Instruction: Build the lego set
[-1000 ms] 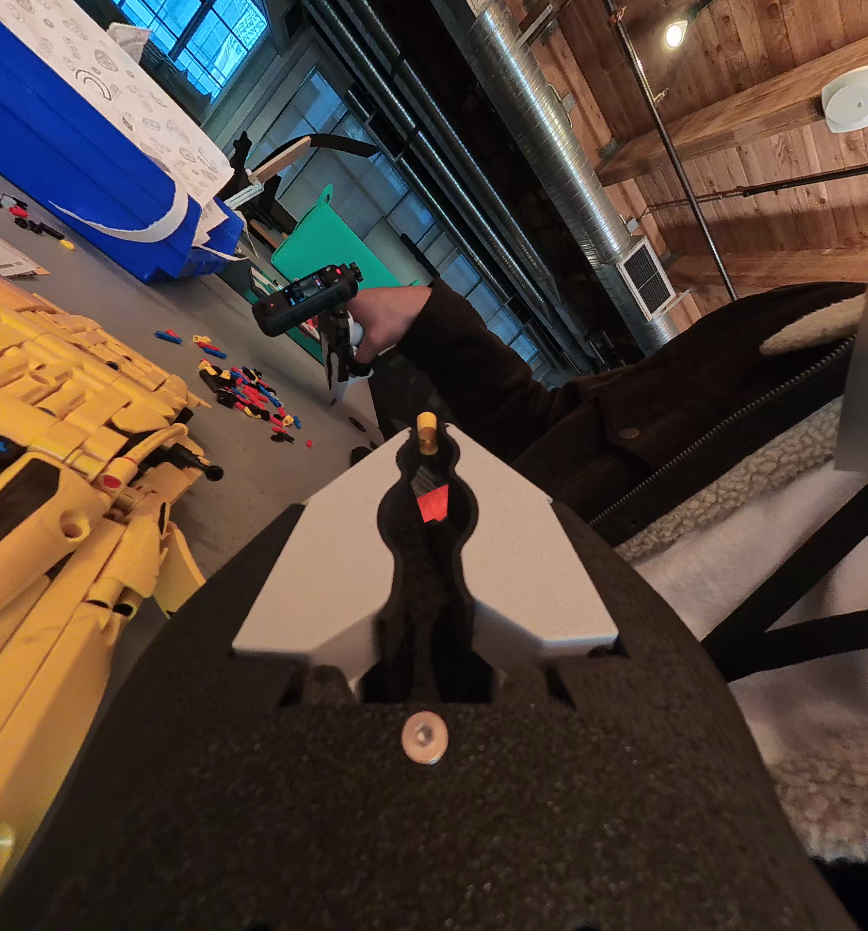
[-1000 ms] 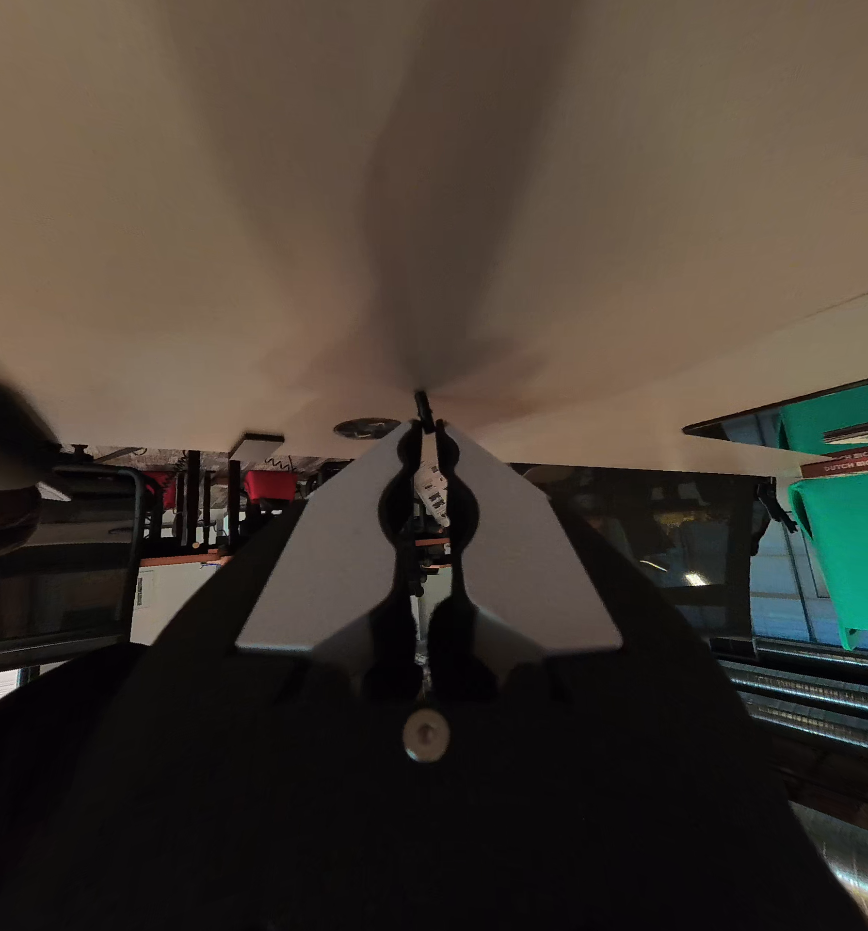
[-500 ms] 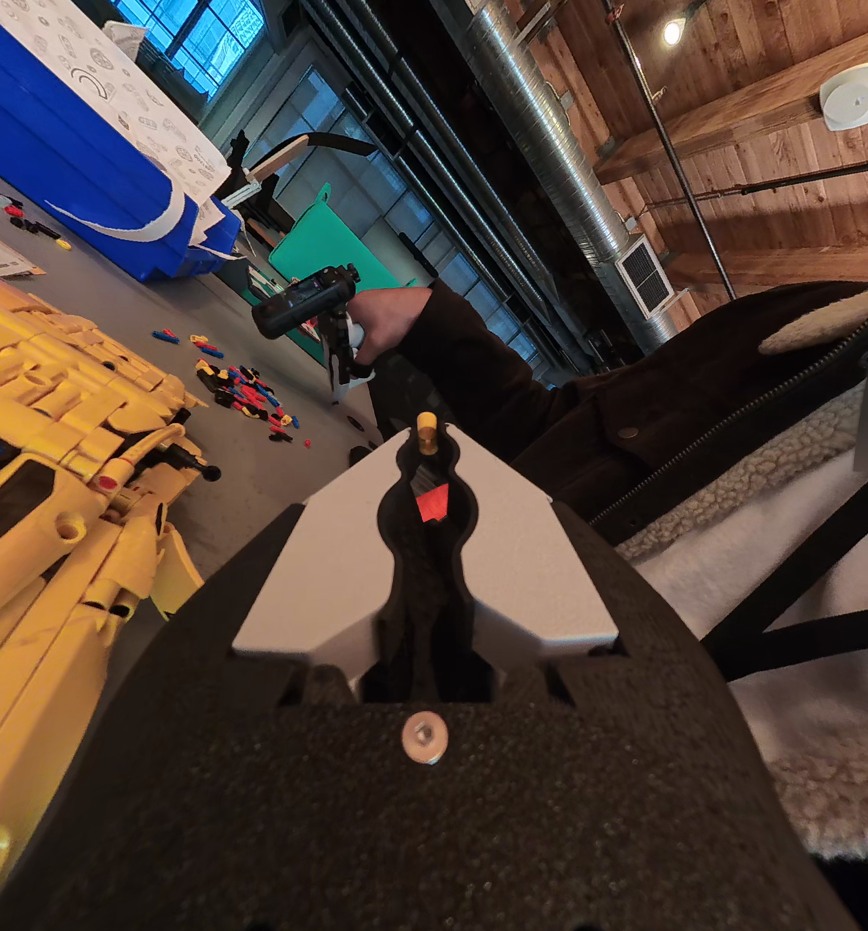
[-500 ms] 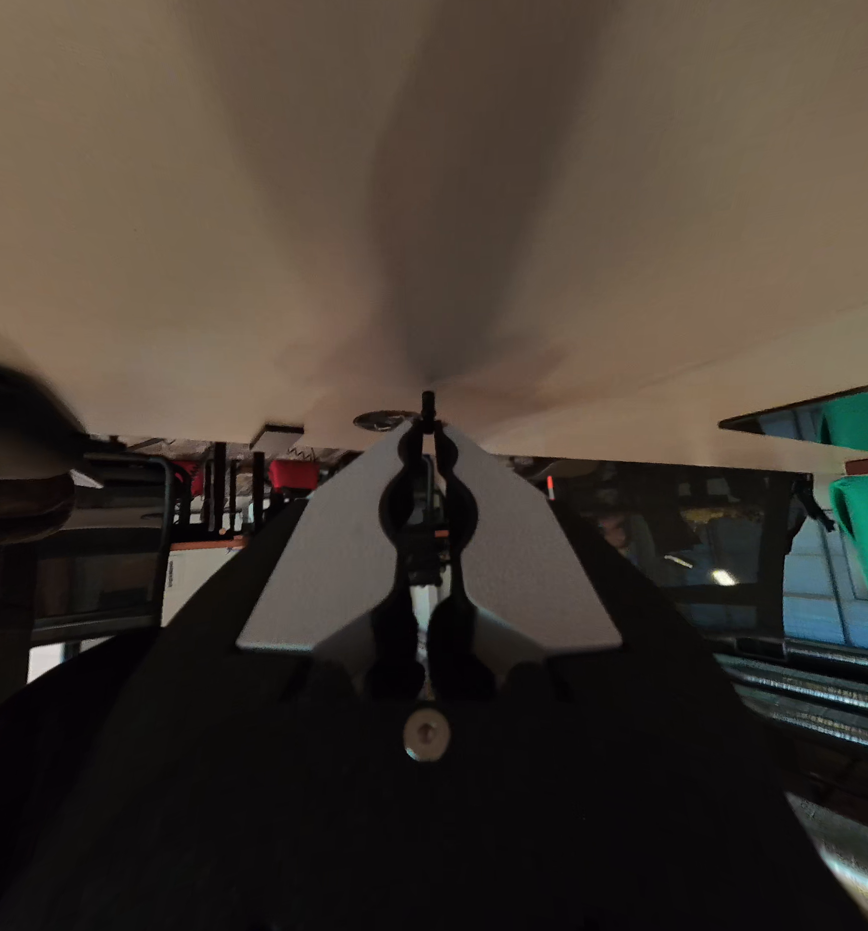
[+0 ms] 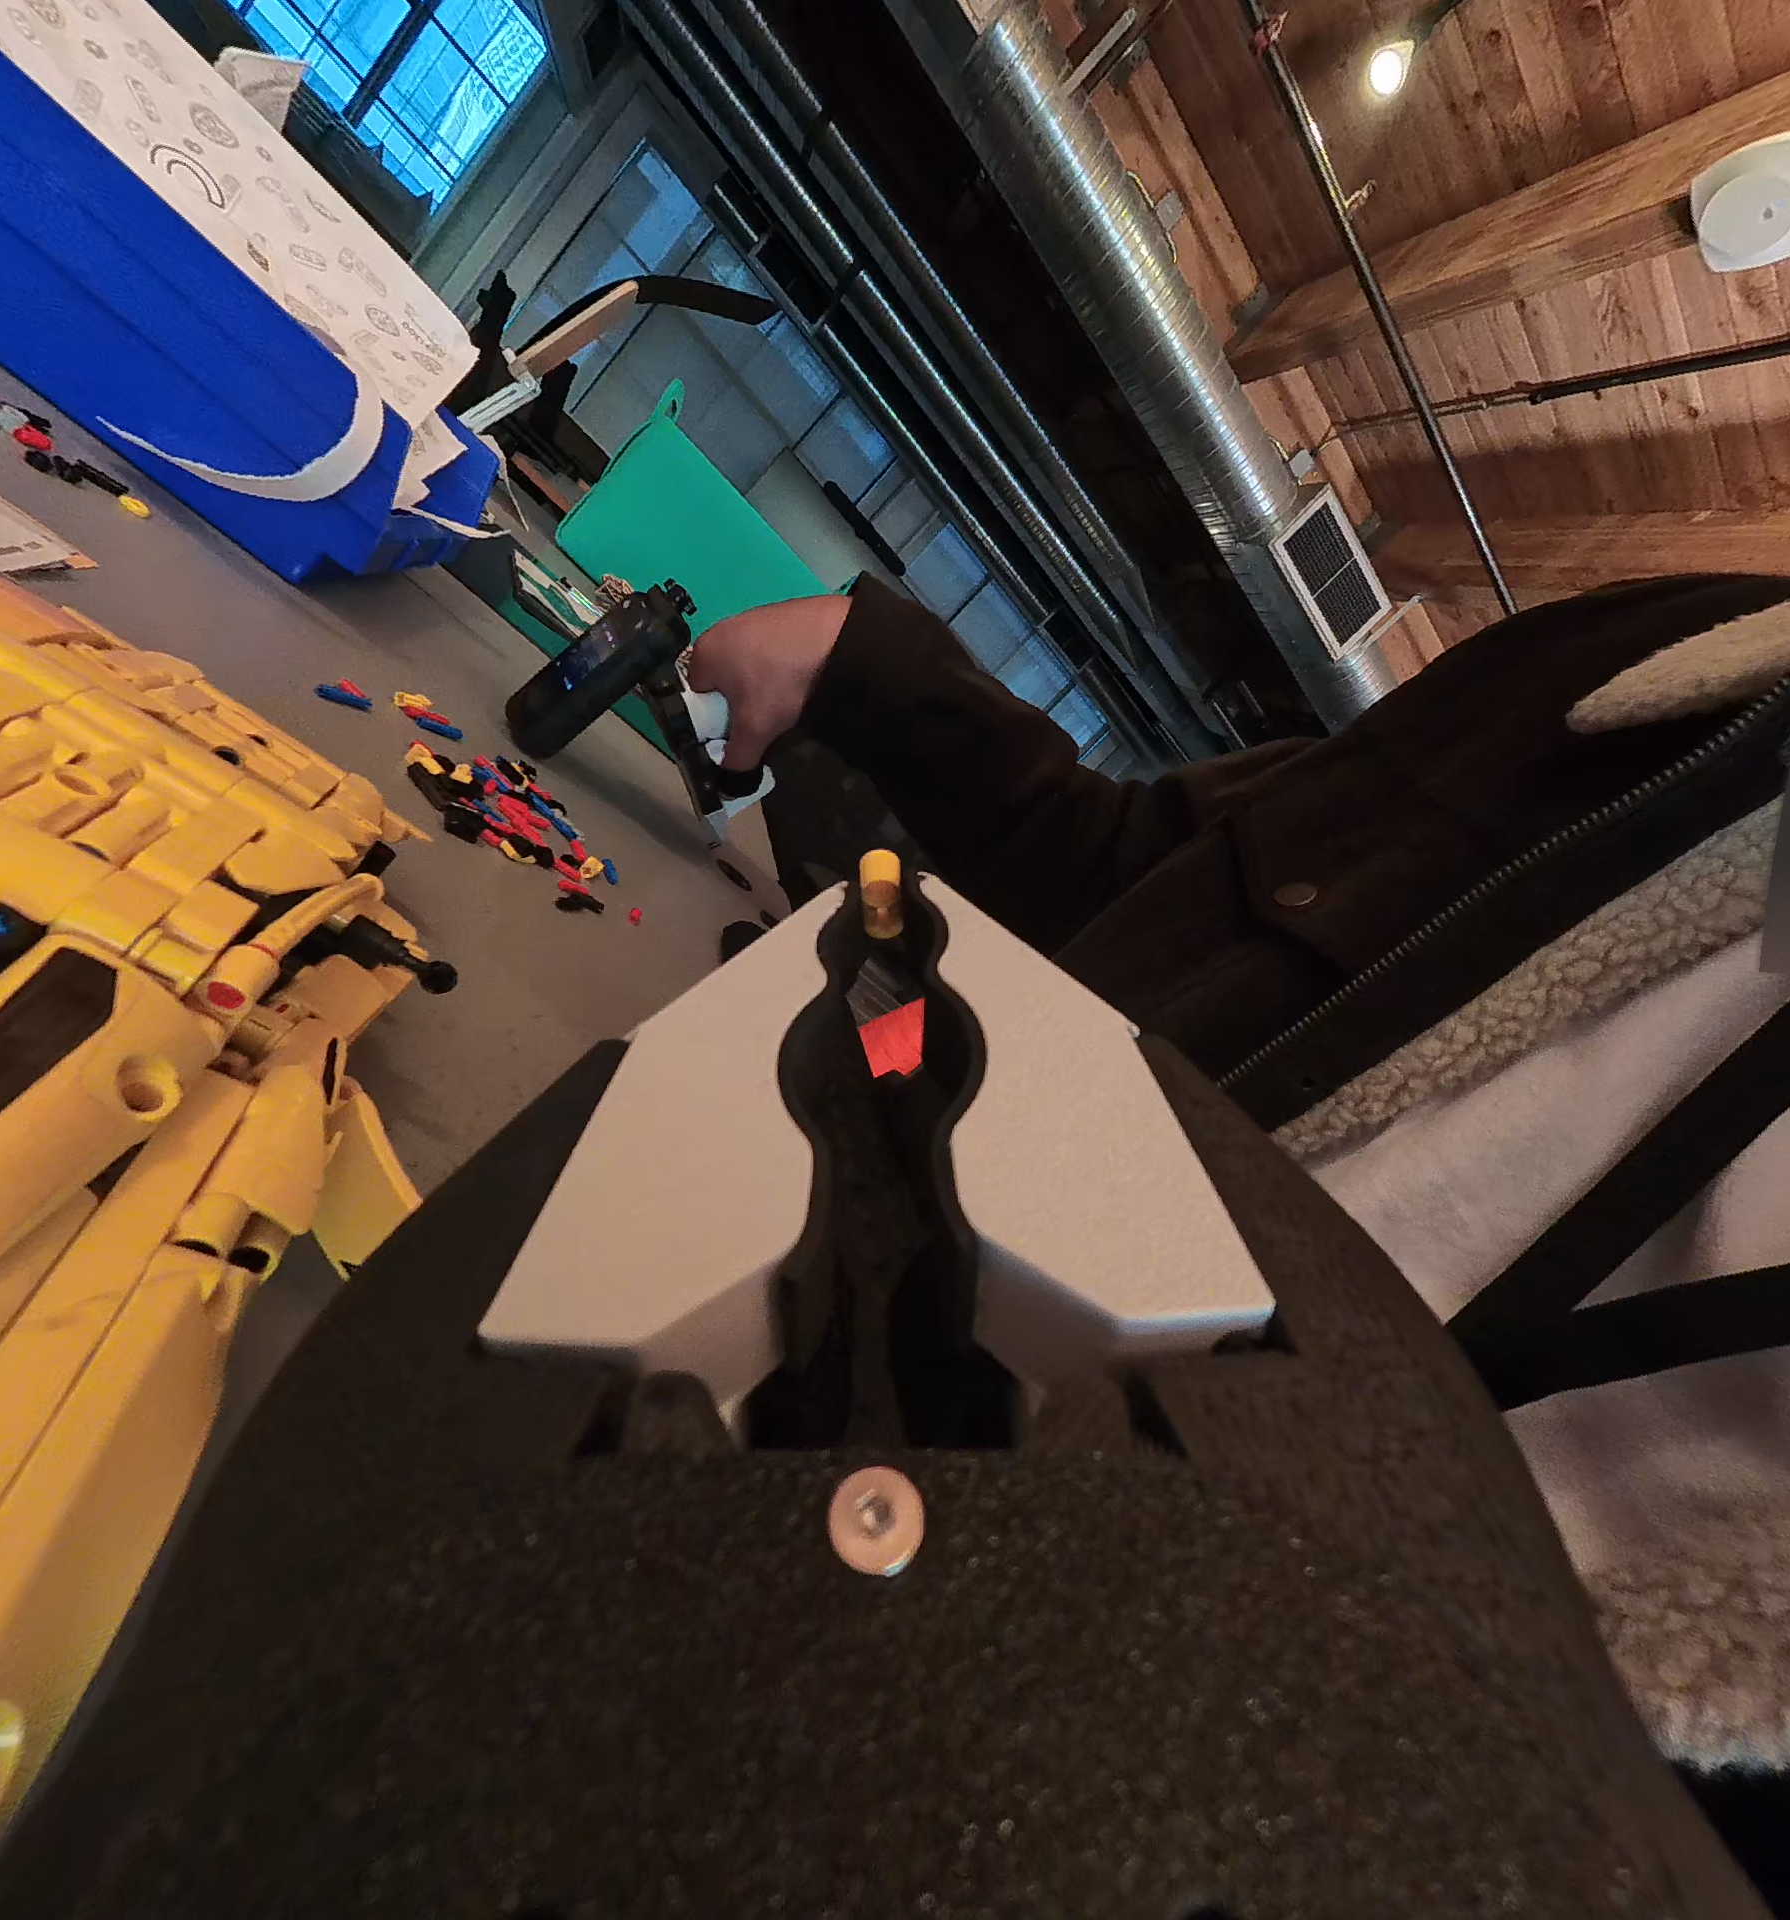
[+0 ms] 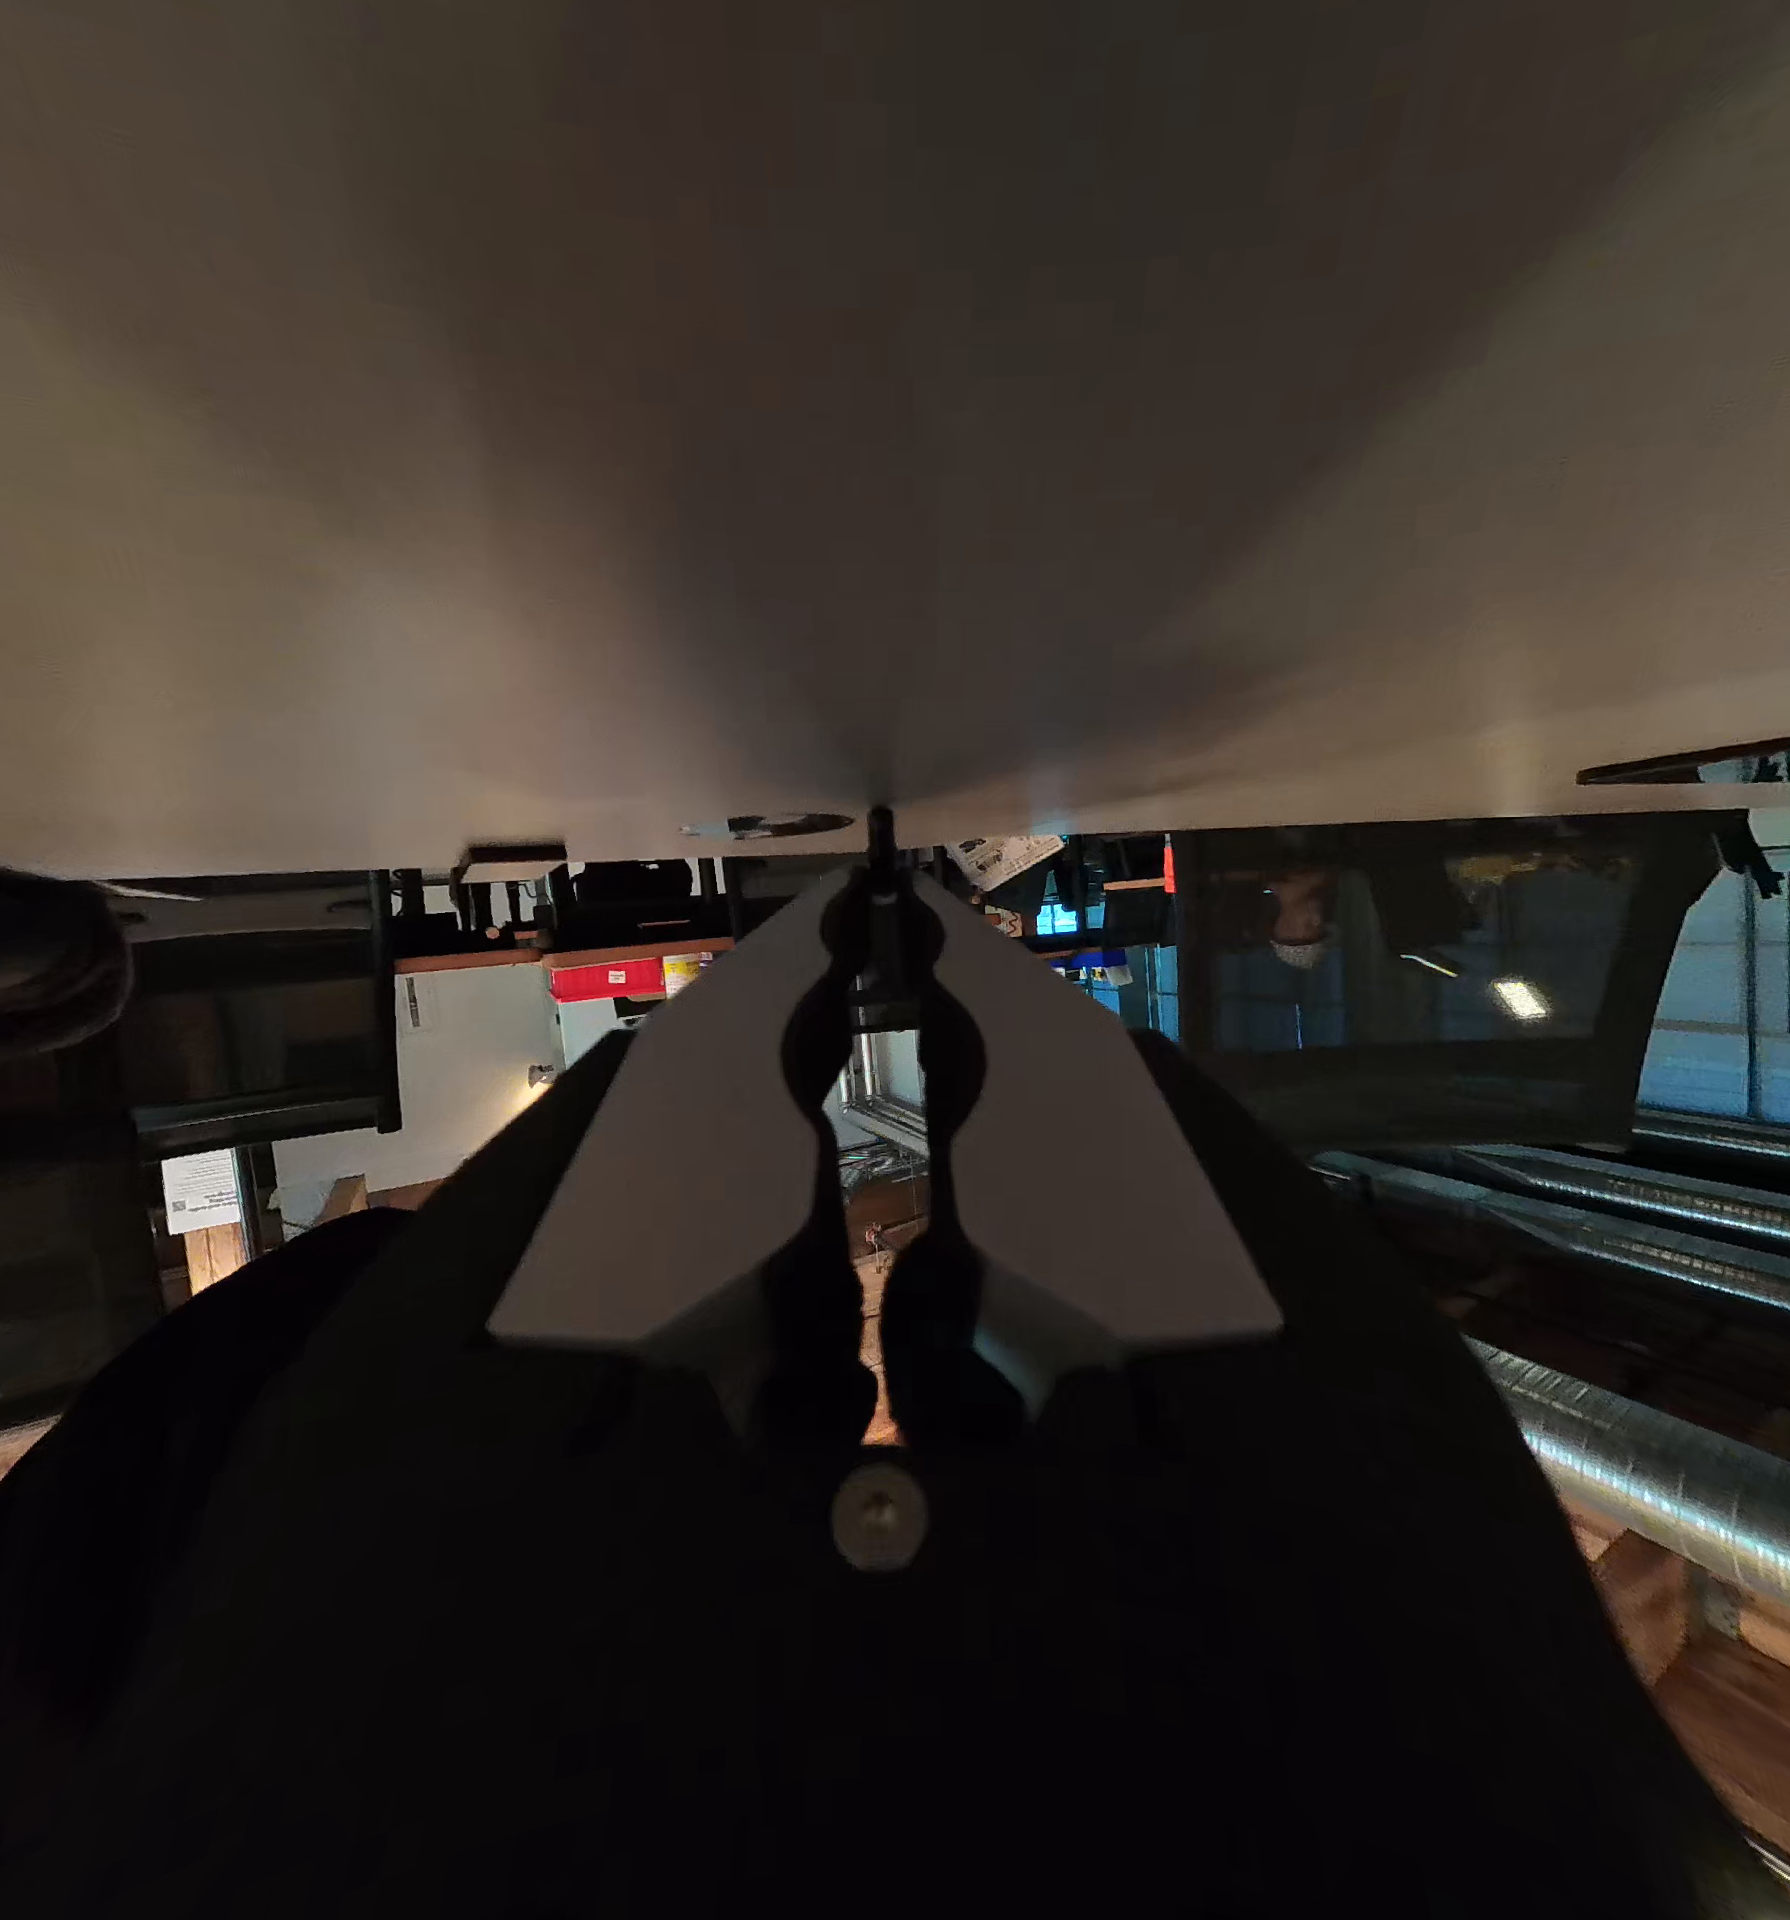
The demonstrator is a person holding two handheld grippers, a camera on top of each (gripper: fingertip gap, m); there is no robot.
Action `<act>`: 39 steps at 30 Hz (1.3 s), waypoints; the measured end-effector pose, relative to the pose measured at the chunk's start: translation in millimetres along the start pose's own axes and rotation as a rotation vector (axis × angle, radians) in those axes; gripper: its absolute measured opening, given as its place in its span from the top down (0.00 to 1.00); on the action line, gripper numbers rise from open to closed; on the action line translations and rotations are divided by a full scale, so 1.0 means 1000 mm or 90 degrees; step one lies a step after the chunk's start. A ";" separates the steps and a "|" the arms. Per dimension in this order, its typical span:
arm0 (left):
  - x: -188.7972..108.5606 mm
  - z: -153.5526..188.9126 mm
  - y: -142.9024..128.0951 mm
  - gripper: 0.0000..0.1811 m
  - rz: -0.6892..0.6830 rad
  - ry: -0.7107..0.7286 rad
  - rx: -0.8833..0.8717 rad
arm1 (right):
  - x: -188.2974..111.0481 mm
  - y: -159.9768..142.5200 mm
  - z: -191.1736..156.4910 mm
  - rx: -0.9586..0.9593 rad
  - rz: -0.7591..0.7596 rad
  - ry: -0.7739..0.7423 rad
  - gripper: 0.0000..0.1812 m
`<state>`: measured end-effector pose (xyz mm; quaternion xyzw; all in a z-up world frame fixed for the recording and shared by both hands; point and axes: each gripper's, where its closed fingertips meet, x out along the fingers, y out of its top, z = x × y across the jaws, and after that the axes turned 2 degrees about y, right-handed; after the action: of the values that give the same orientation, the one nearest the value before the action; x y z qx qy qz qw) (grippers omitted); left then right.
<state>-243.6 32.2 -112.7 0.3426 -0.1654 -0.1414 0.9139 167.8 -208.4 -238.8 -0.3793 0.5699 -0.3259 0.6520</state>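
Observation:
My left gripper is shut on a small yellow pin that sticks out past its tips, held in the air beside the big yellow Lego model on the left. A red patch shows between its jaws. My right gripper is shut on a thin black pin, whose tip is at the grey table. The table fills the upper part of that upside-down view. In the left wrist view the right gripper points down at the table, held by a hand, beside a pile of loose pieces.
A blue box with white paper on it stands at the back of the table. A few more loose pieces lie in front of it. The person's dark jacket sleeve crosses the middle. A green board stands behind. About 50 cm separates my left fingertips from my right.
The right gripper has sunk a little toward the table near the pile, still shut on the black pin. The left gripper keeps the yellow pin and has hardly moved.

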 end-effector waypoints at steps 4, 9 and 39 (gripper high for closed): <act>0.000 0.000 0.000 0.96 0.000 -0.001 0.000 | -0.004 0.006 0.000 -0.013 0.023 -0.006 0.99; 0.000 0.000 0.001 0.97 0.003 0.000 -0.001 | -0.015 0.017 0.005 -0.029 0.072 -0.037 0.98; 0.001 0.000 -0.001 0.96 -0.001 -0.007 -0.006 | -0.025 0.034 0.010 -0.058 0.783 0.057 0.93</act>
<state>-242.8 31.2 -112.5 0.3376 -0.1697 -0.1450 0.9144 174.4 -169.0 -255.4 0.0054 0.7242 0.1189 0.6792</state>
